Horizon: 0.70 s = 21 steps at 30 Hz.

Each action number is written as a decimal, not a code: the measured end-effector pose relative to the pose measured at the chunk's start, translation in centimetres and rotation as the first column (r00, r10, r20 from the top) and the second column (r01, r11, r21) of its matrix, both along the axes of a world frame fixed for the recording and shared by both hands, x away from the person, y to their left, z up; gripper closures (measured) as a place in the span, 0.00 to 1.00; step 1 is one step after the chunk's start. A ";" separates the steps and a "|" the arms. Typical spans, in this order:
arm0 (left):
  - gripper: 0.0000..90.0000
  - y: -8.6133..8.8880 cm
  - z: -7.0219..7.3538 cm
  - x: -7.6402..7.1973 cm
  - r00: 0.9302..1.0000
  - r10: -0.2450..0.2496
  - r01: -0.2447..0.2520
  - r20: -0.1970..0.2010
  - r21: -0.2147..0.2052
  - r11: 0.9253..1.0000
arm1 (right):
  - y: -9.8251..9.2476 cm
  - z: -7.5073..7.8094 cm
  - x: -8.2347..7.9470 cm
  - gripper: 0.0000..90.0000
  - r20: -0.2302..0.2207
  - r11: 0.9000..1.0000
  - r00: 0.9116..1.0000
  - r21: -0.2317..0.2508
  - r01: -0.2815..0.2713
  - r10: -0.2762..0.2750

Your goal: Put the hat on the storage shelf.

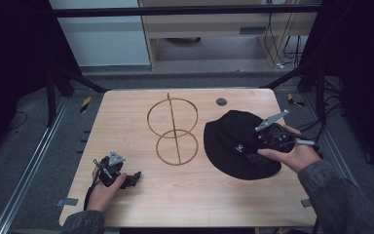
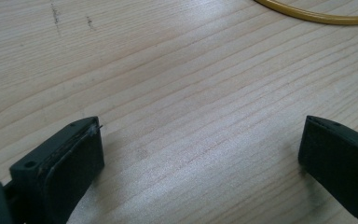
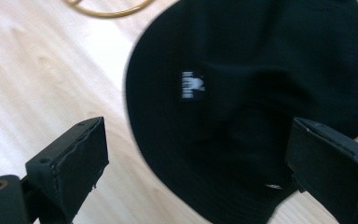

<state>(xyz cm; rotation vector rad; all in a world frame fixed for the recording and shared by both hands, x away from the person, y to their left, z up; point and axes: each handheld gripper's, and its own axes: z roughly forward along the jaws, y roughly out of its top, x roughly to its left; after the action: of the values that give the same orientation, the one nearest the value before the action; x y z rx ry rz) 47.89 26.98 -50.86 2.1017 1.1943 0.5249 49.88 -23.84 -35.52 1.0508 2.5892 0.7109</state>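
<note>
Your right gripper [image 1: 268, 139] sits above the soft black fabric bucket hat [image 1: 233, 141], which lies flat on the right half of the light wooden table [image 1: 199, 195]. In the right gripper view its two black jaws stand wide apart with nothing between them, one over bare wood just off the hat's edge and the other over the hat [image 3: 261, 93]; whether either touches the cloth I cannot tell. A small white logo patch [image 3: 192, 85] shows on the hat's crown, and the same patch [image 1: 239, 146] can be made out from the high view. Your left gripper [image 1: 126, 179] rests low at the near left of the table, well apart from the hat, and its jaws are also spread wide over bare wood grain. Between your two hands, nearer the middle of the table, stands a thin golden wire stand [image 1: 173, 129] made of two rings on an upright rod; a curve of its lower ring [image 2: 317, 17] shows in the left gripper view.
</note>
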 end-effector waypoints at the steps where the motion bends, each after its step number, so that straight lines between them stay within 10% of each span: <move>1: 0.00 0.0 0.0 0.0 1.000 0.000 0.000 0.000 0.000 1.000 | -0.7 0.1 0.7 0.07 -0.001 1.000 1.000 -0.003 0.022 -0.022; 21: 0.00 0.0 0.0 0.1 1.000 -0.006 0.006 0.002 -0.005 1.000 | -2.1 0.9 5.7 0.08 0.004 0.999 0.999 0.005 0.039 -0.039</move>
<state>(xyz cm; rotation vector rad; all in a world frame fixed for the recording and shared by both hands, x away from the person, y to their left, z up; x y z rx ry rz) 47.98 26.97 -50.87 2.0993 1.1873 0.5206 55.59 -25.96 -34.61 1.0975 2.5573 0.7090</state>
